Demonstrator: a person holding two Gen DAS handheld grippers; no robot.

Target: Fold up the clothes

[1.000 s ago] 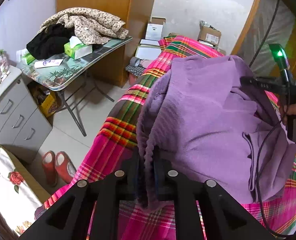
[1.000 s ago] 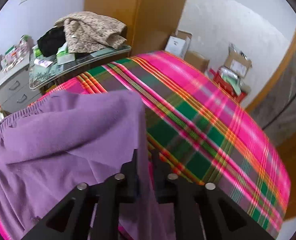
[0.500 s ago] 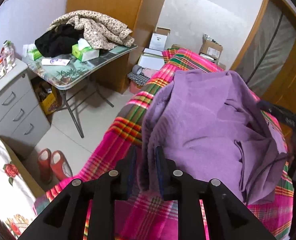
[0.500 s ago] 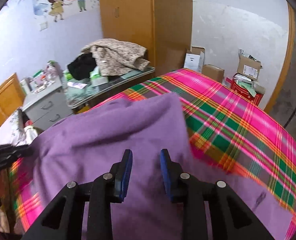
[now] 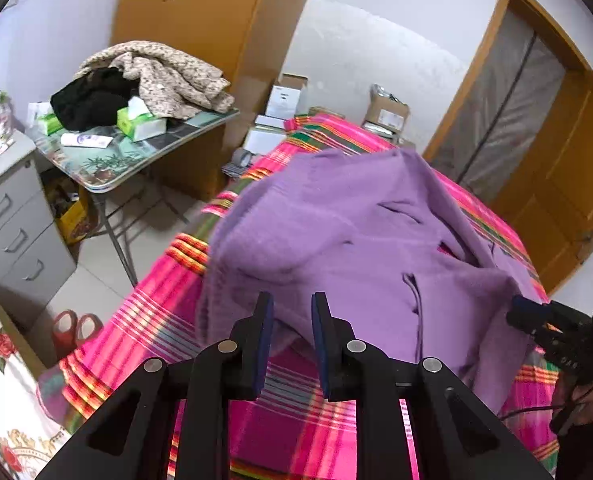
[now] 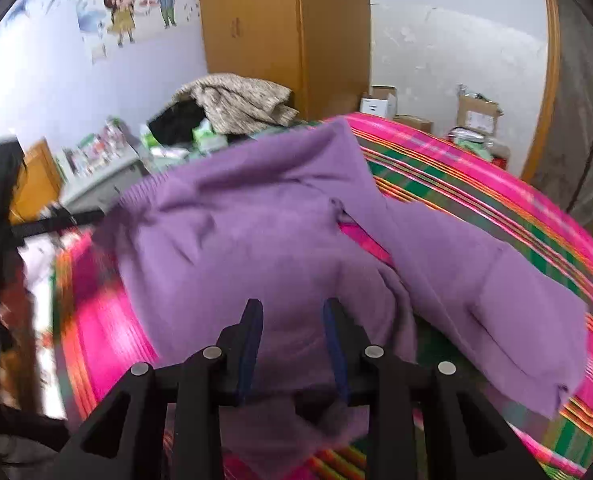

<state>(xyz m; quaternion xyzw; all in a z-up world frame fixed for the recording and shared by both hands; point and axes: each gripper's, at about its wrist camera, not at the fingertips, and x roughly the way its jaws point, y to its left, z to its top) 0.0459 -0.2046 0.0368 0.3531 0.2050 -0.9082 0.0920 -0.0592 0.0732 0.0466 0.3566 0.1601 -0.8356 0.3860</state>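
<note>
**A:** Where is the garment?

**B:** A purple sweater (image 5: 360, 240) lies crumpled on a bed covered by a pink, green and orange plaid blanket (image 5: 144, 328). In the right wrist view the purple sweater (image 6: 256, 248) fills the middle, with one sleeve (image 6: 496, 288) stretched toward four o'clock across the plaid blanket (image 6: 476, 184).

**A:** And the two tools?

**B:** The left gripper (image 5: 291, 312) sits at six o'clock in its own view, fingers parted with a clear gap and nothing clamped; the sweater's near edge lies just beyond the tips. The right gripper (image 6: 292, 316) is likewise spread apart above the sweater's body, holding no cloth. At four o'clock in the left view, the other black tool shows beside the sweater's edge, with a hand (image 5: 588, 408) below it.

**A:** What surrounds the bed?

**B:** At ten o'clock, a folding surface (image 5: 108, 160) carries a heap of beige and black clothes (image 5: 164, 76) and a green tissue box (image 5: 140, 124). Grey drawers (image 5: 12, 232) stand at nine o'clock, red slippers (image 5: 72, 328) on the floor.
</note>
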